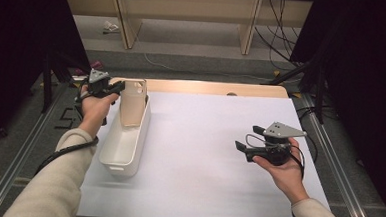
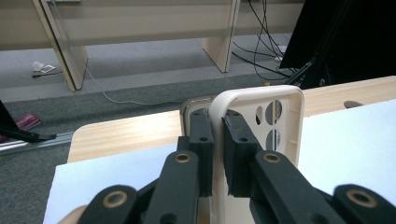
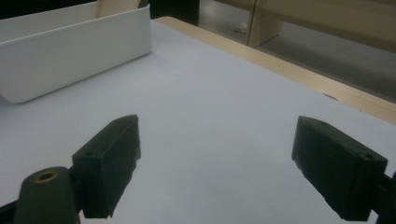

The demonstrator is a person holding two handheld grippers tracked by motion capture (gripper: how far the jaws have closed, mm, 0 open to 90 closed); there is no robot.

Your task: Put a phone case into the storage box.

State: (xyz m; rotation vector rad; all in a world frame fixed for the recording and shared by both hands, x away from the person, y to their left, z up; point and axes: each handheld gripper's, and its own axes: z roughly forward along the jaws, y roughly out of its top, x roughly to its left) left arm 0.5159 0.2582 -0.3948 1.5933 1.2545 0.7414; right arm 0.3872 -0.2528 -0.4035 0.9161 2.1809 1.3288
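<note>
At the upper left of the high view, the left gripper is clamped on the rim of a cream phone case held upright over the white bin, where it could slip and topple; the right gripper, jaws apart, hovers at right.

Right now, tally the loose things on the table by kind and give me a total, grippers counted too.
Phone case: 1, beige, upright over the bin's far end, pinched by the left gripper.
Bin: 1, white, long, on the table's left side.
Grippers: 2, the left gripper shut on the case's edge, the right gripper with jaws wide apart over the white sheet.
Total: 4.
</note>
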